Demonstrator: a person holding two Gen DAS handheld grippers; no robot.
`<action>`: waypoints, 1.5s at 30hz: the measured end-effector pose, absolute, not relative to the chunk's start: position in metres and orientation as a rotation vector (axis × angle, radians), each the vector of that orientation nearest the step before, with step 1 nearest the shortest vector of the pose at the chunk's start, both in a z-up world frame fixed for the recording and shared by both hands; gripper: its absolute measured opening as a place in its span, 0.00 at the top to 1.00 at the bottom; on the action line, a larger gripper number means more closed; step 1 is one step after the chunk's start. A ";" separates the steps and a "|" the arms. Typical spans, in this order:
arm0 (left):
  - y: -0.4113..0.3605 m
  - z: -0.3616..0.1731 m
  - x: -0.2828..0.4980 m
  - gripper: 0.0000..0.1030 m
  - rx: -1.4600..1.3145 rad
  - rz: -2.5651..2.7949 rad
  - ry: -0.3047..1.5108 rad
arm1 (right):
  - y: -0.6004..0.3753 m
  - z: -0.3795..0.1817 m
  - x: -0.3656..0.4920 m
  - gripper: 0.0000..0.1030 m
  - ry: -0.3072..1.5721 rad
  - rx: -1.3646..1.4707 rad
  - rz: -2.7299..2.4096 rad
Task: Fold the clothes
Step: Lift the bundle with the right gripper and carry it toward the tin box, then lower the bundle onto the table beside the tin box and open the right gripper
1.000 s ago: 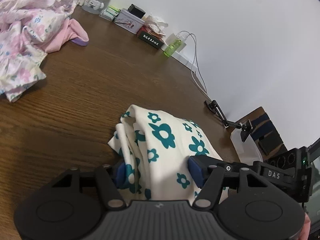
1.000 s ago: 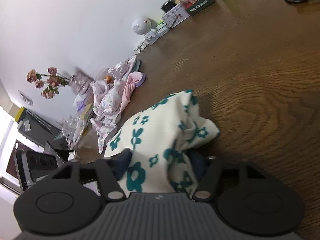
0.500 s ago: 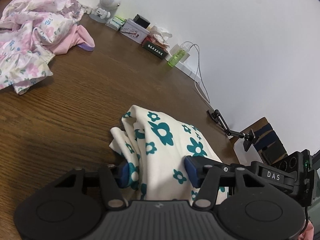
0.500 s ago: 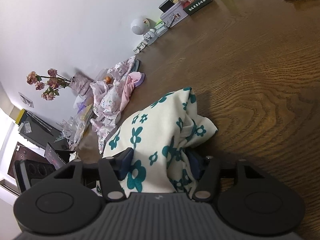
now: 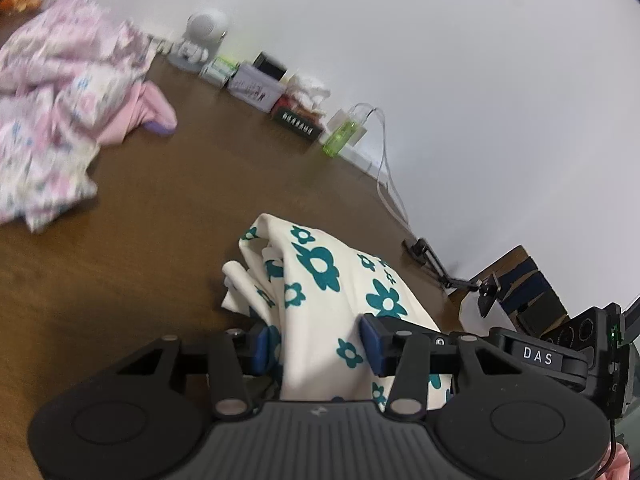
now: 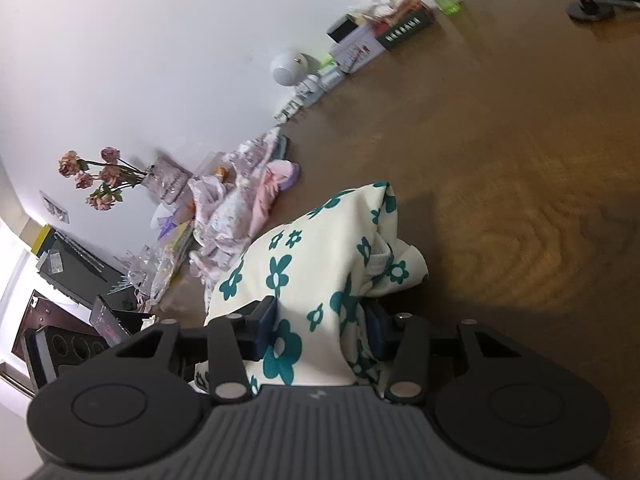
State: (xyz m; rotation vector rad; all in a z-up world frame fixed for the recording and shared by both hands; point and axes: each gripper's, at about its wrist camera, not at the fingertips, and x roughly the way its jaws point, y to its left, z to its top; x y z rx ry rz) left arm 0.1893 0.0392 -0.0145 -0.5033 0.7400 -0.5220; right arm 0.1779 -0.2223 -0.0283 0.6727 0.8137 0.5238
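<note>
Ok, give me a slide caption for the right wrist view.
Right gripper closing its fingers on bunched cream cloth with teal flowers over a brown wooden table.

White letters "DAS" are showing on a small label on the black device [image 5: 538, 354] at the near right of the left wrist view. White print on the far dark box [image 5: 298, 124] is blurring beyond reading.

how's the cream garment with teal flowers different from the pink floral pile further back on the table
The cream garment carries big teal flowers; the pink floral pile has small pastel blooms. The cream garment is bunched between the fingers of both the left gripper and the right gripper, whose jaws are closing; the pink floral pile lies untouched. The cream garment sits nearest, the pile towards the wall. Both are crumpled, unfolded, on the wooden table.
</note>
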 end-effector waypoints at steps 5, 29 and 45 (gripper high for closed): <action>0.037 0.023 0.219 0.57 -0.474 -0.544 0.662 | -0.223 0.008 0.202 0.56 0.749 0.645 0.549; -0.054 -0.037 0.578 0.57 -0.495 -0.532 0.749 | -0.282 -0.060 0.556 0.56 0.745 0.645 0.383; -0.015 0.011 0.505 0.10 -0.307 -0.254 0.663 | -0.280 0.000 0.498 0.00 0.582 0.485 0.307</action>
